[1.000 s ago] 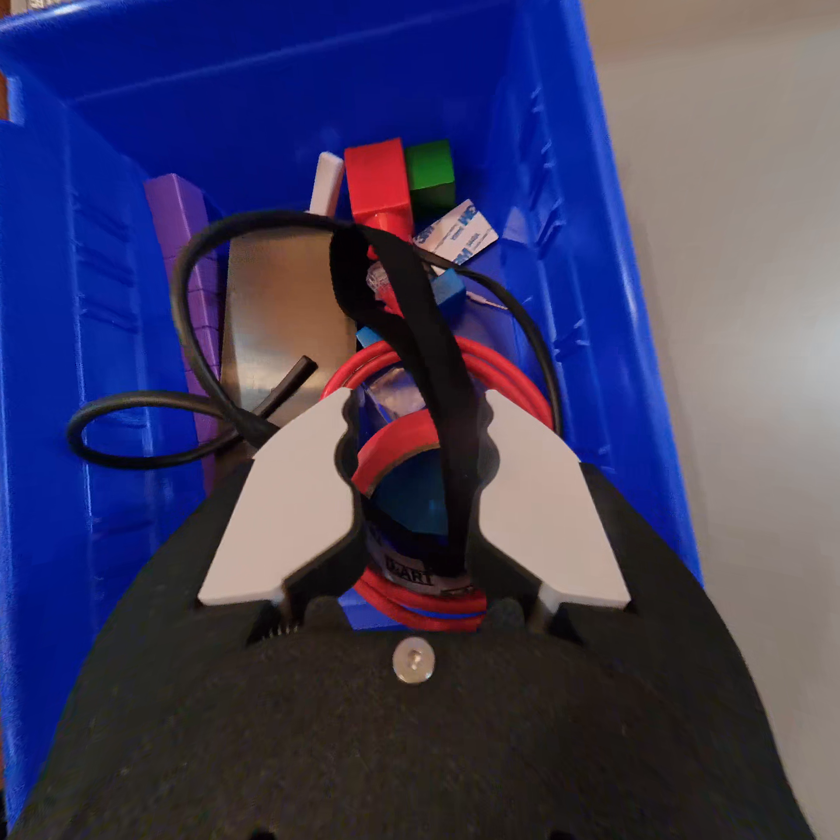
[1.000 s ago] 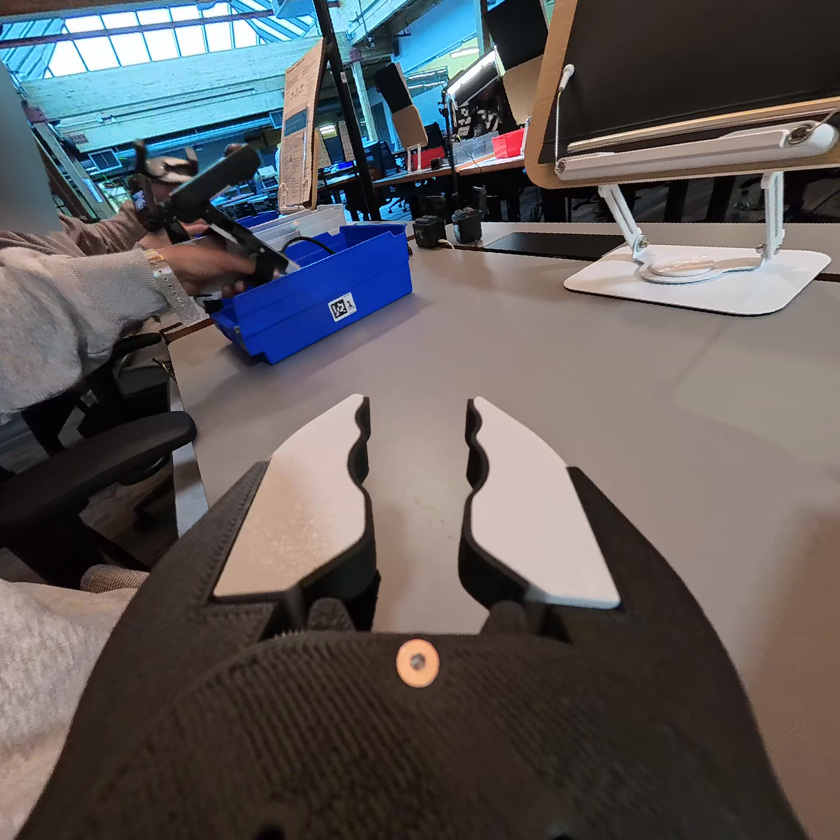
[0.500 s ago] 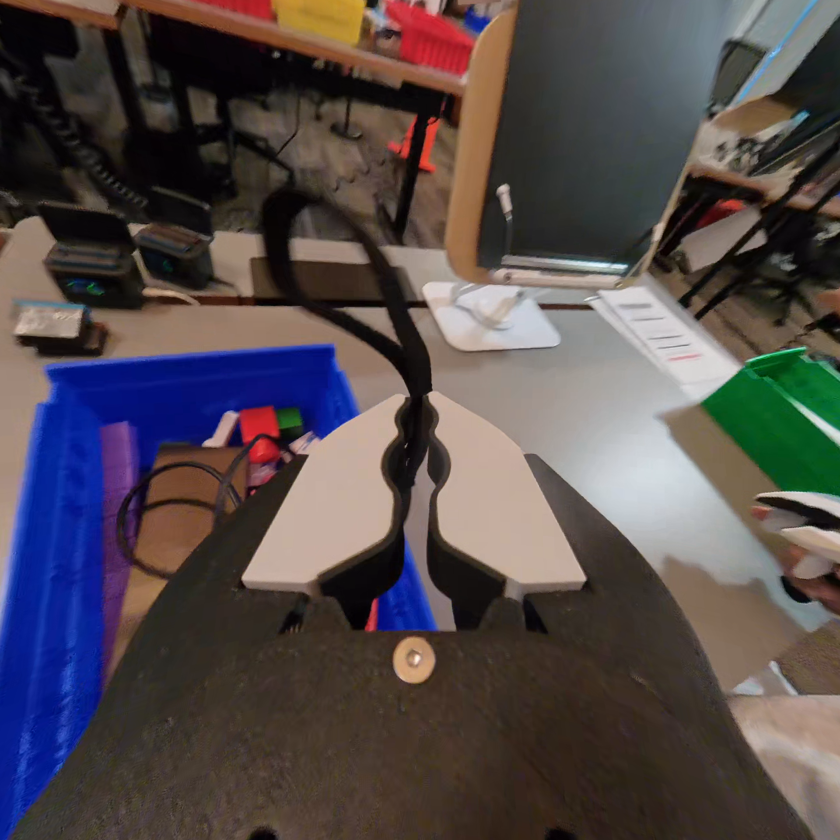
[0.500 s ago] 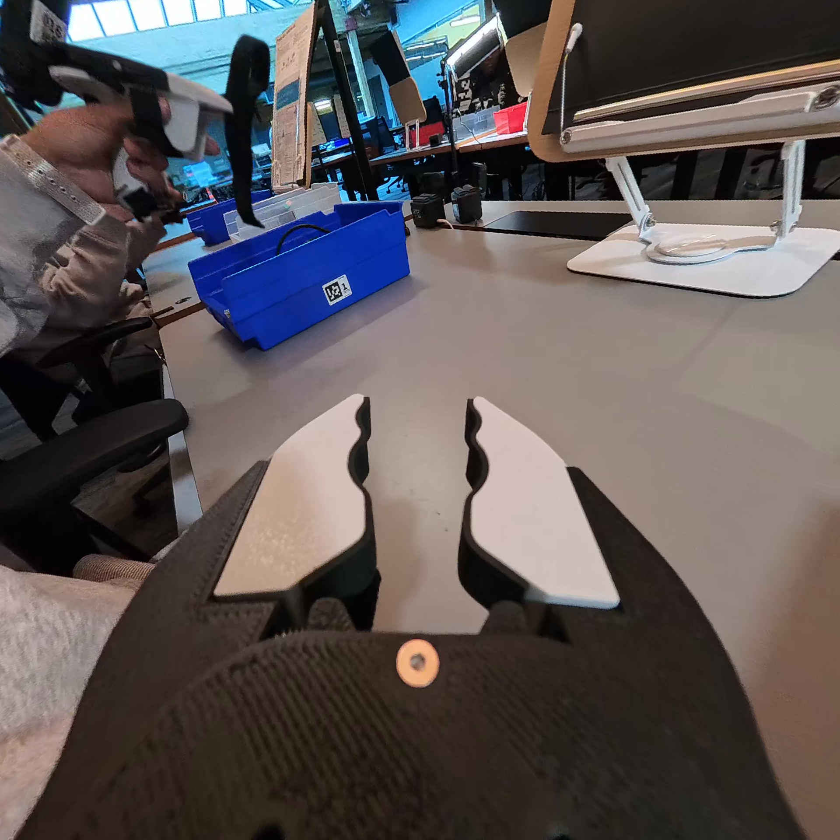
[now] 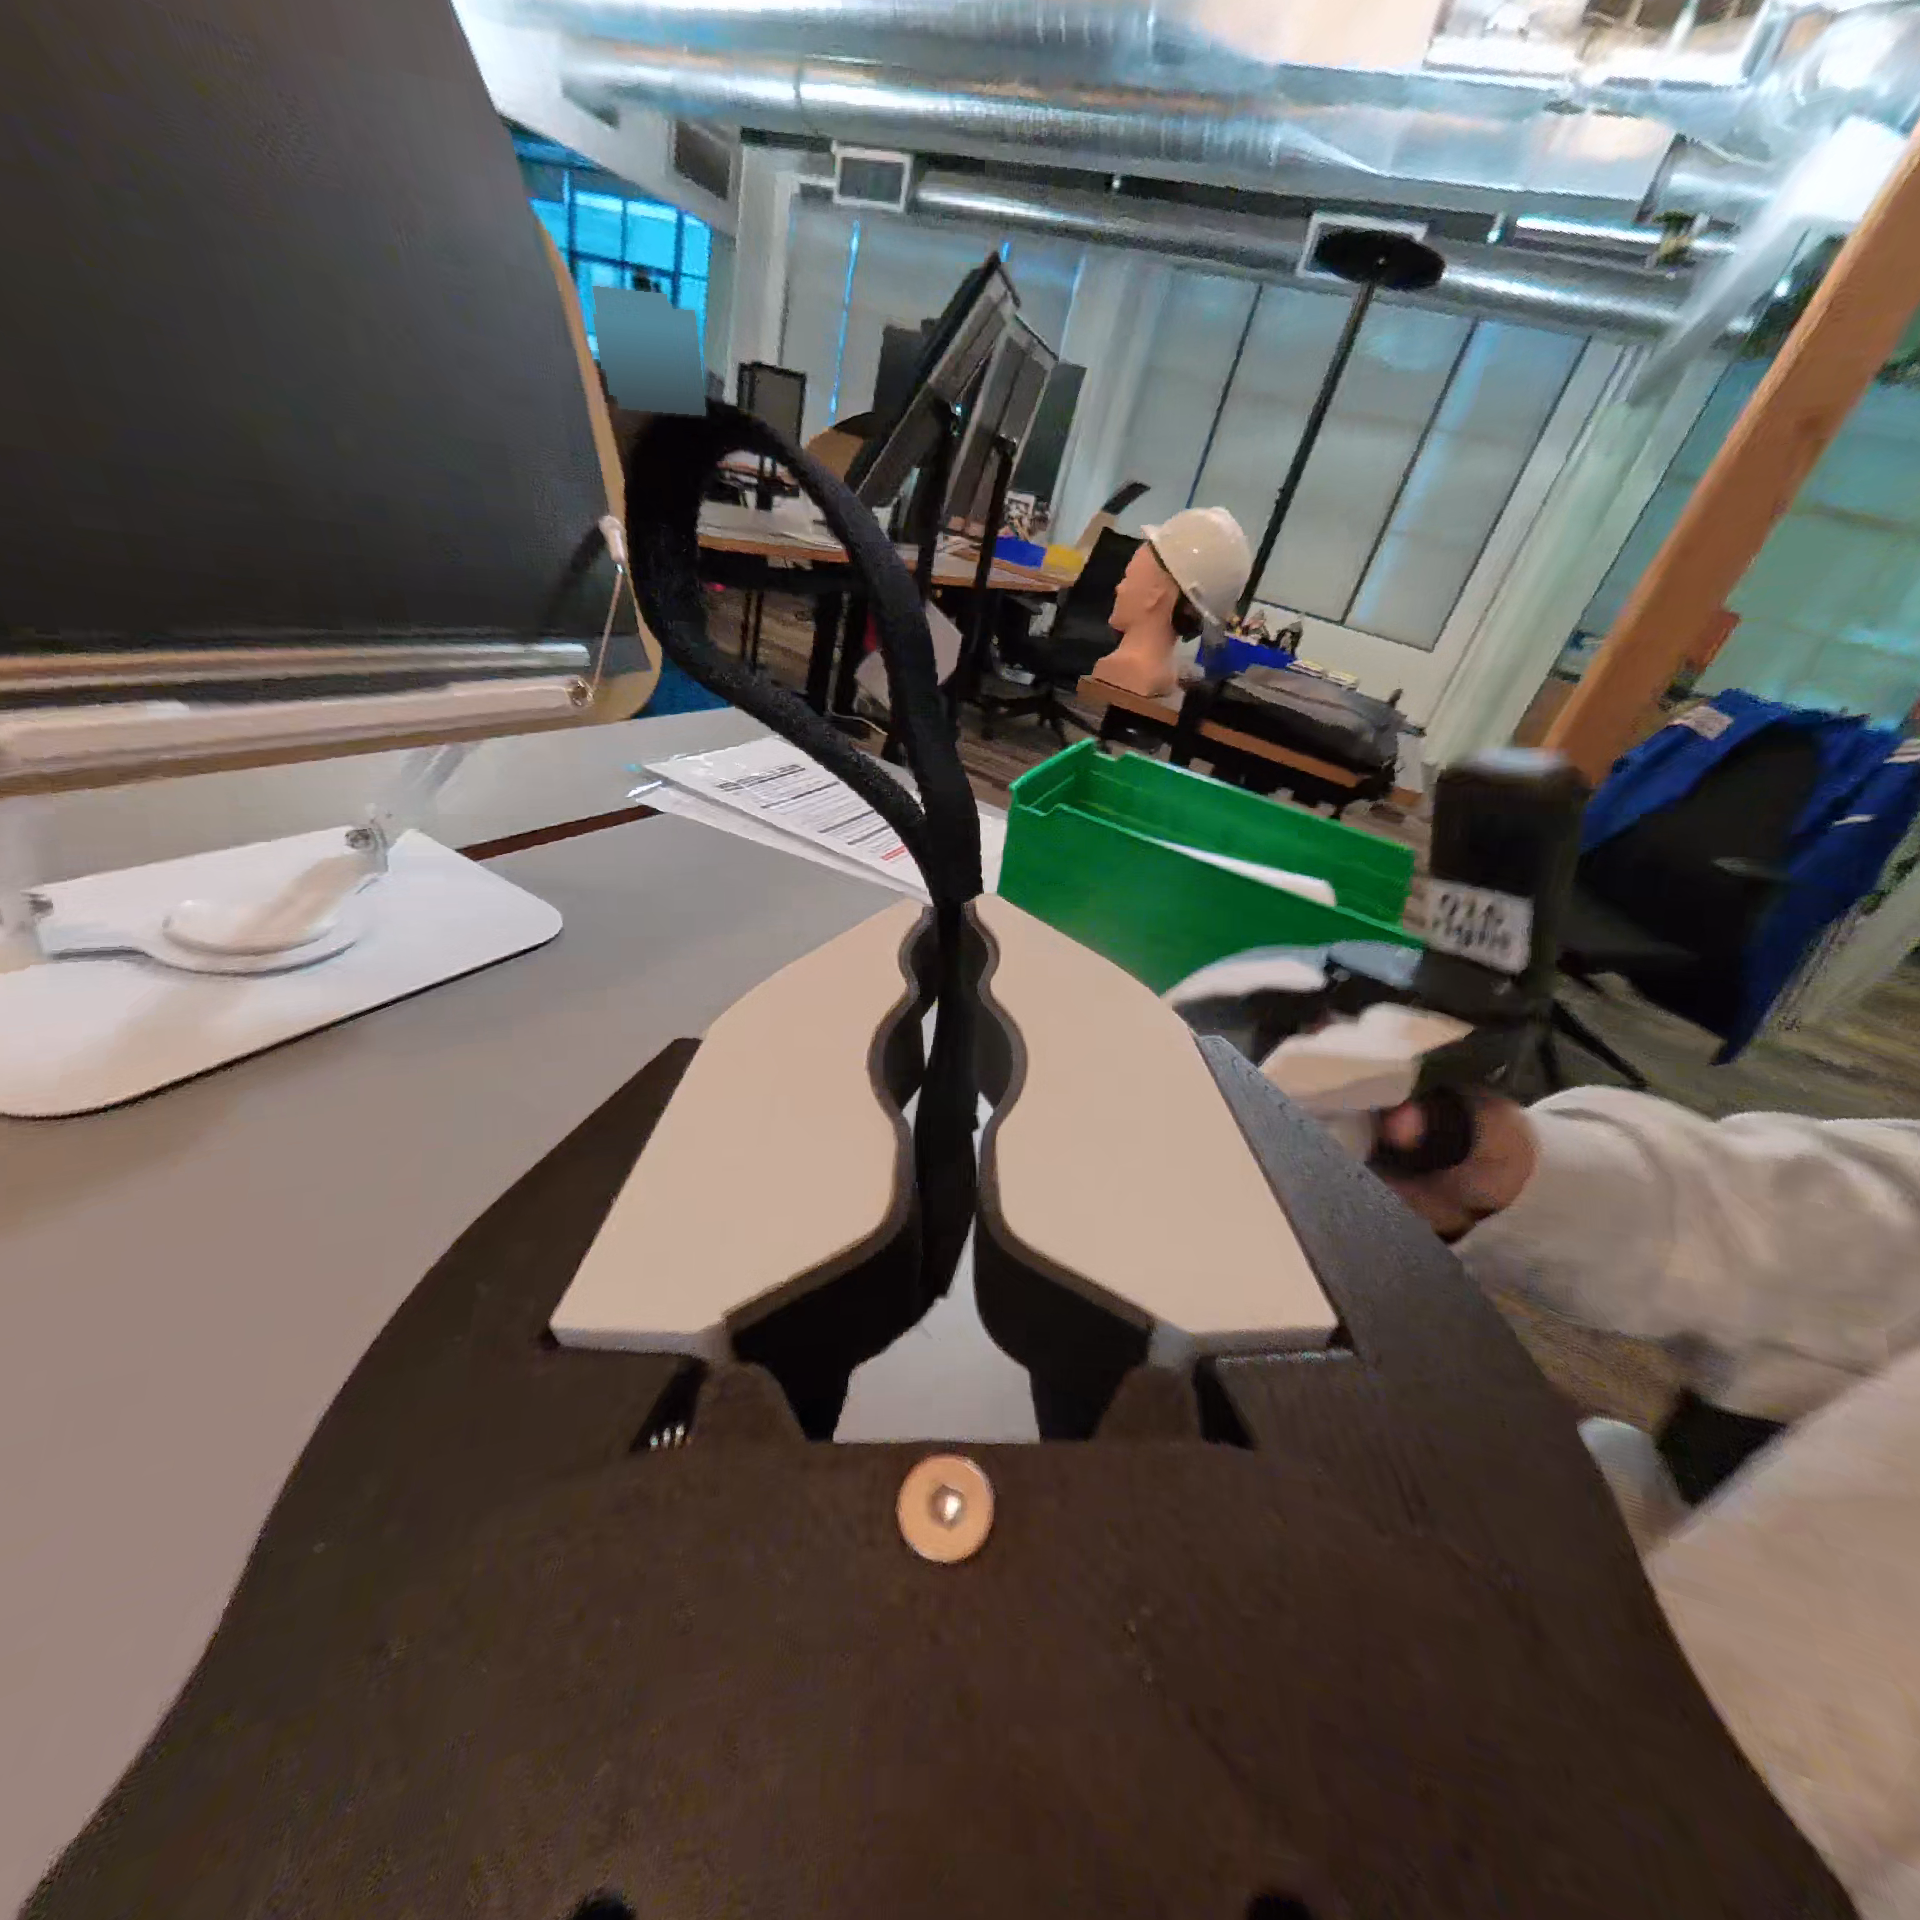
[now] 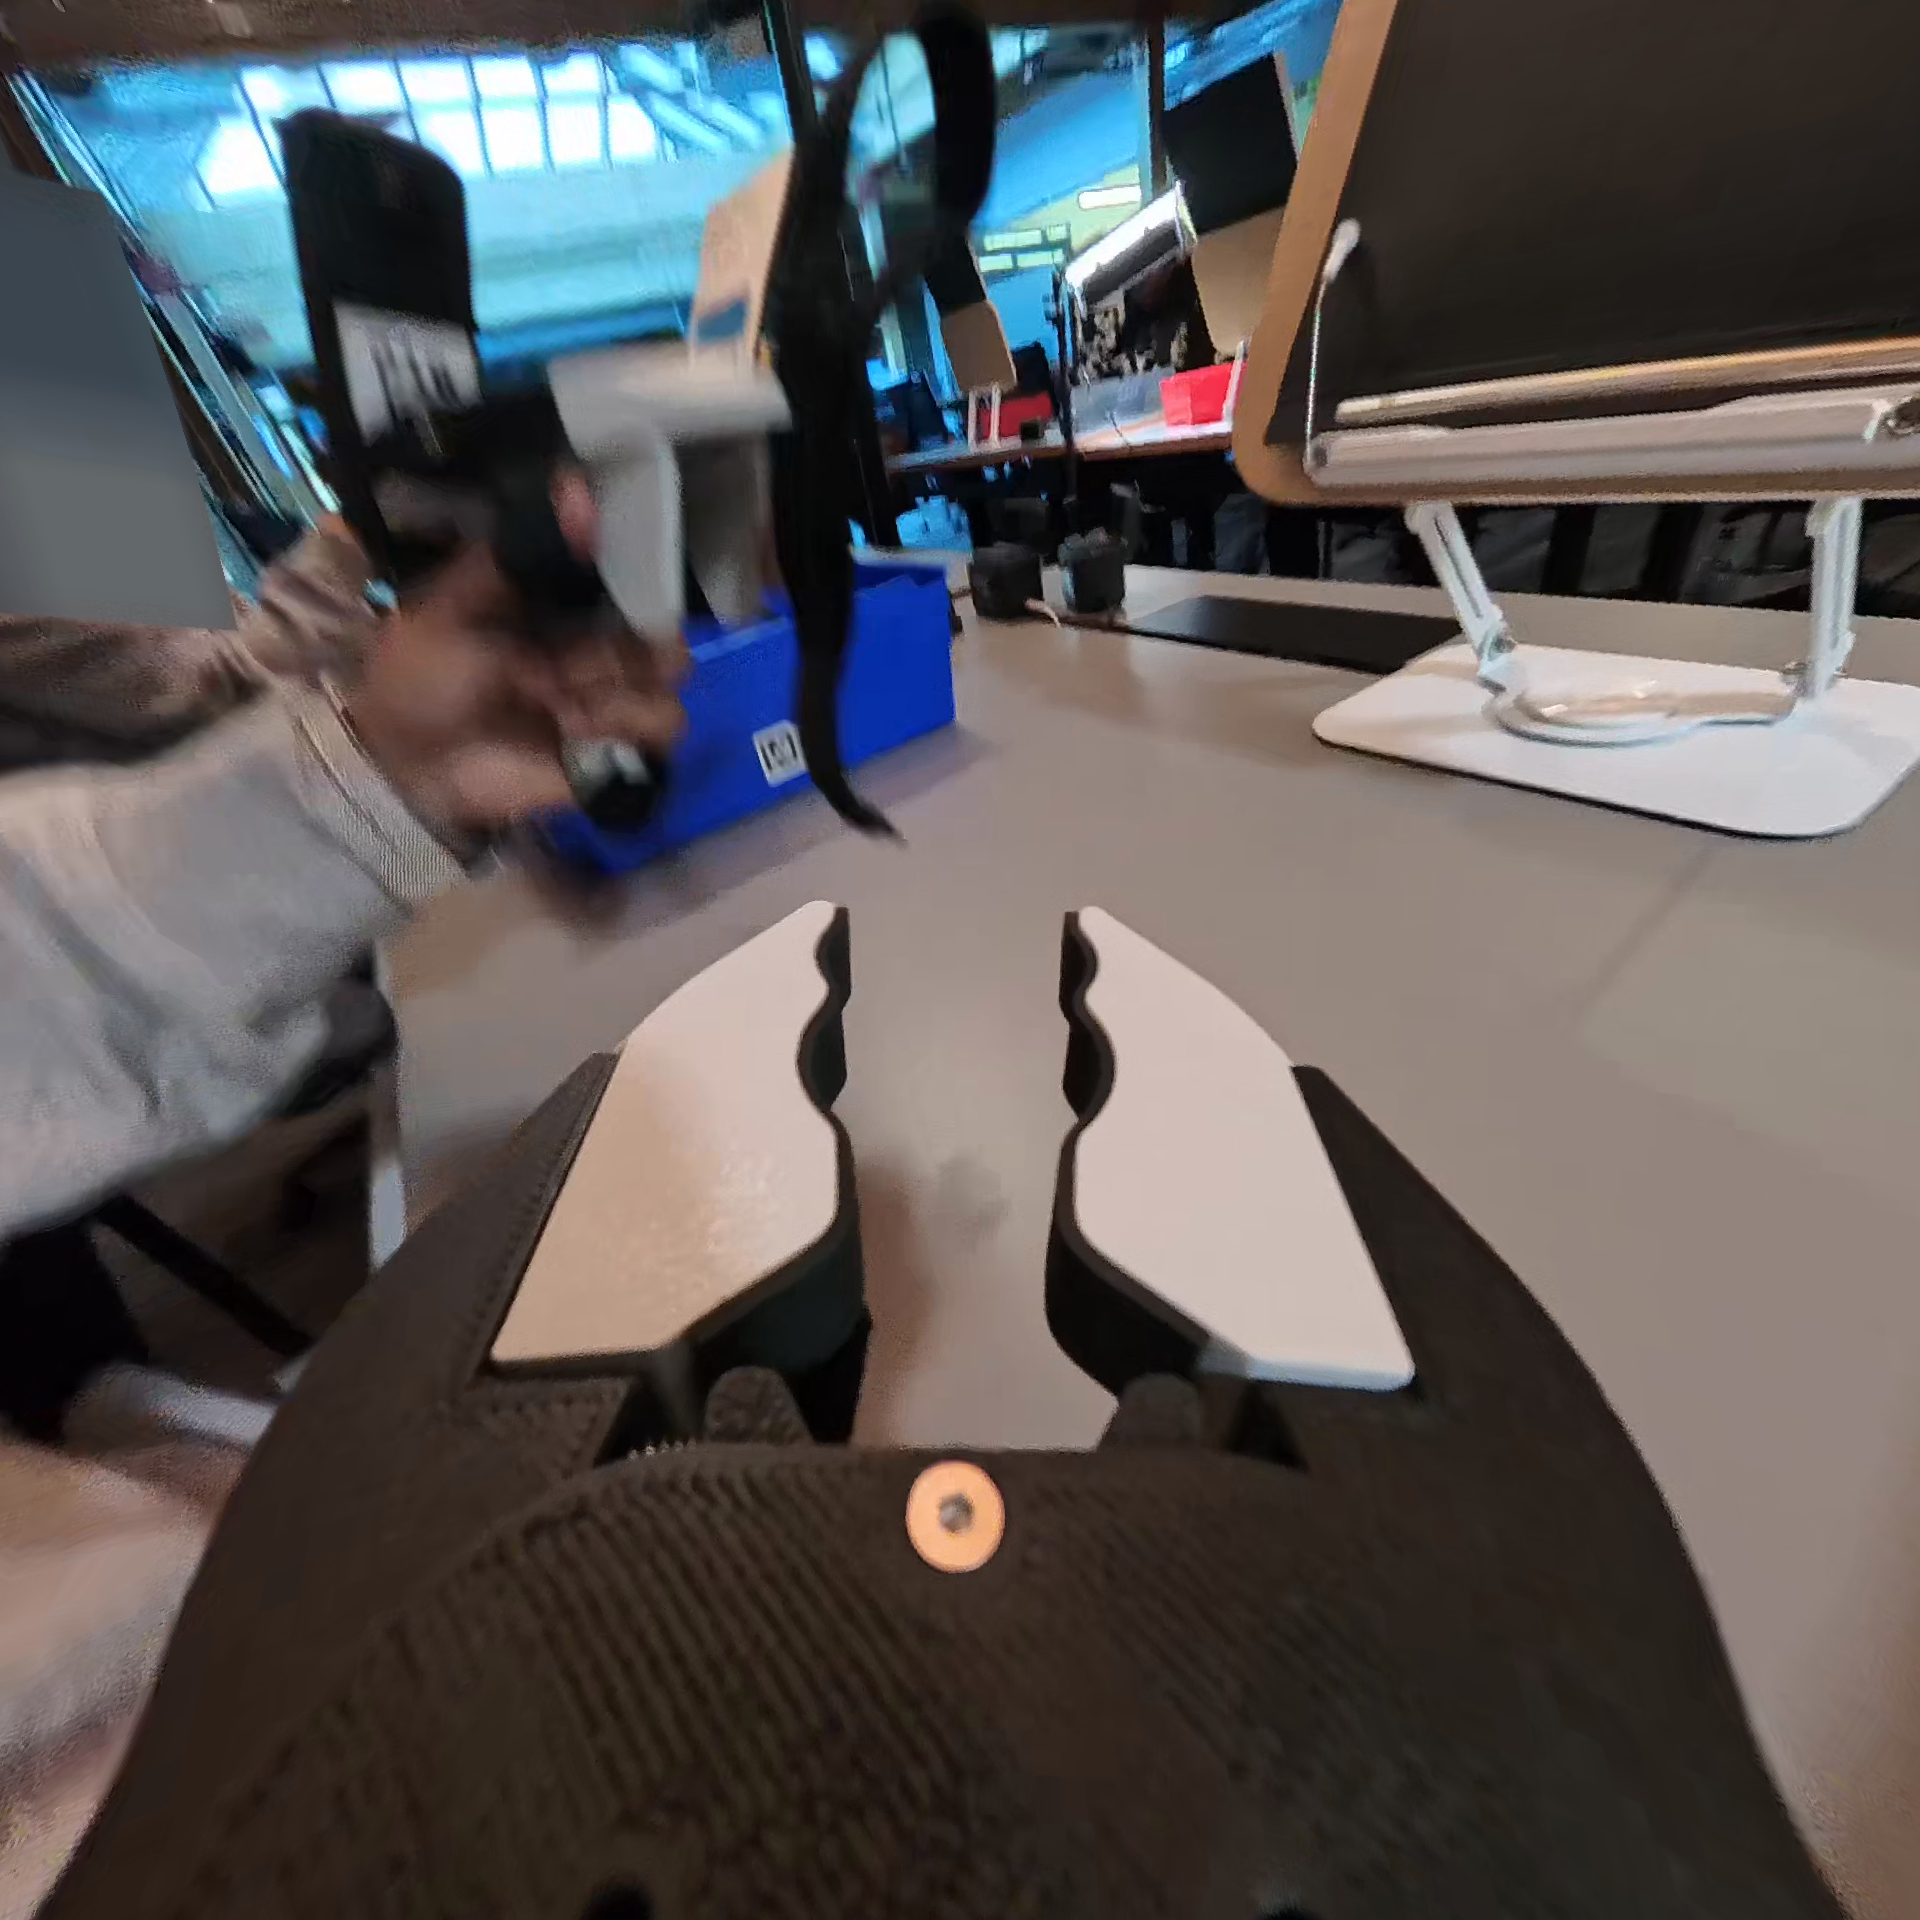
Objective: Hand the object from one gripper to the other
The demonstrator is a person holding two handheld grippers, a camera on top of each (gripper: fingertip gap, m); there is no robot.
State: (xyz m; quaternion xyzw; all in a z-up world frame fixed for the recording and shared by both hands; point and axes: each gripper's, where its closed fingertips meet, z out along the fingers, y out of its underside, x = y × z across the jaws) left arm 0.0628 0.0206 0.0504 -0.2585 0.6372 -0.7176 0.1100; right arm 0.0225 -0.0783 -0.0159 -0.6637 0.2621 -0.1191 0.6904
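1. Left hand-held gripper (image 5: 948, 925): fingers pressed together, pinching a black fabric strap (image 5: 914, 727) partway along its length. Held up above the grey surface (image 5: 260, 1195).
2. Right hand-held gripper (image 6: 954, 935): fingers spread, nothing between them, low over the surface and apart from the strap.
3. Strap: one part arches upward in a loop past the left fingertips; in the right wrist view the rest dangles (image 6: 821, 582) free, its tip clear of the surface.
4. Handling, judged: light, limp, textured fabric, unlikely to slip. It will swing and sag, so best taken on the hanging length just below the left pinch.
5. Beyond: blue bin (image 6: 894, 665) behind the strap, green bin (image 5: 1195, 862) far side, white stand base (image 5: 260, 935).
6. Hard to read: left gripper and the hand are motion-blurred in the right wrist view; strap's top is cut off there; whether the strap is doubled is unclear.
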